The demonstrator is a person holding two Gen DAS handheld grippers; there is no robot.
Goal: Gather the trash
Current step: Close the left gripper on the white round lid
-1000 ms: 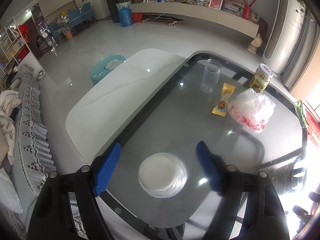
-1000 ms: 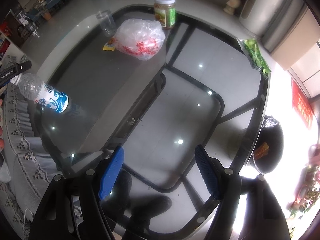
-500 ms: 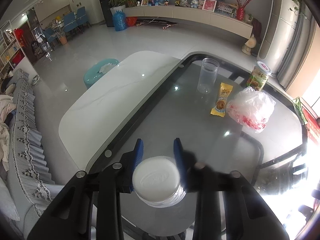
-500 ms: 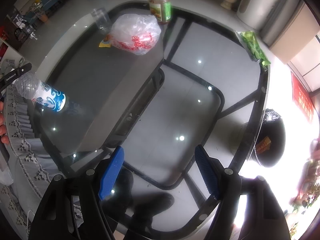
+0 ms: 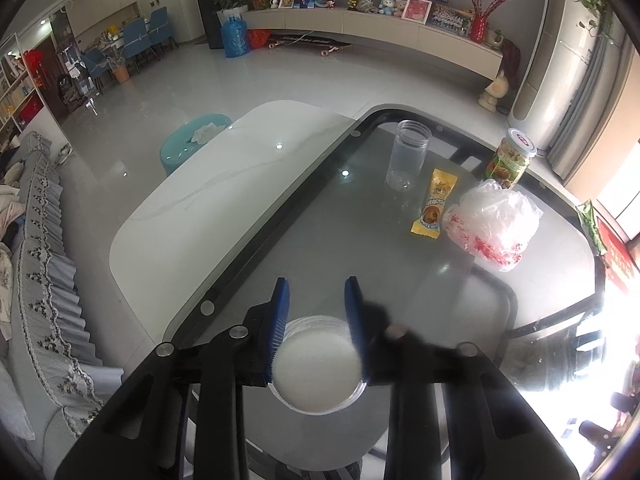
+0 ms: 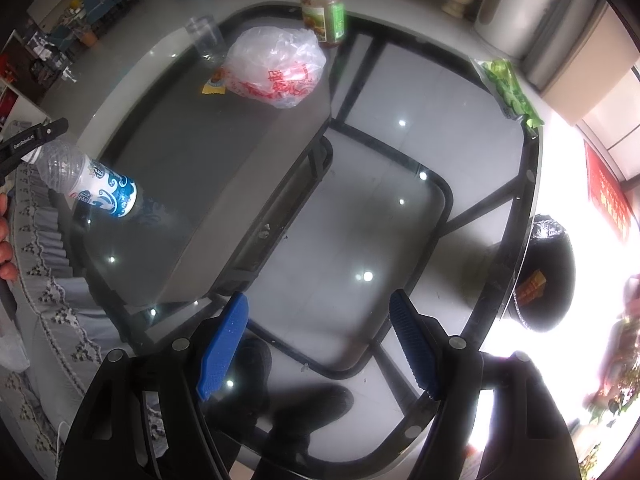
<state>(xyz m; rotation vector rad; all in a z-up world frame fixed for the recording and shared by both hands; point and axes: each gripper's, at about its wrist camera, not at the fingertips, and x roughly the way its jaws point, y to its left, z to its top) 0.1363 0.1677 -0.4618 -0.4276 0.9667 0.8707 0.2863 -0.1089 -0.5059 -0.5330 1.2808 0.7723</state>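
Left claw [image 5: 316,308], jaws just closed, grips a clear plastic water bottle [image 5: 318,372] below its white screw cap; the blue pads press on the neck from either side. In the right wrist view the same bottle [image 6: 90,184] shows a ribbed transparent shoulder and a white label with blue wave pattern, standing tilted on the dark glass desk [image 6: 192,152] at about 9 o'clock. Right claw [image 6: 320,344] hangs open and empty above the desk's near rim. Toward 12 o'clock on the desk: a crumpled translucent plastic bag with red print [image 5: 494,220], a yellow snack wrapper [image 5: 434,208] just beside it, an empty clear plastic jar [image 5: 408,154], and a lidded glass jar with green label [image 6: 323,14]. A black-lined waste bin [image 6: 548,276] stands on the floor at 3 o'clock, beyond the desk edge.
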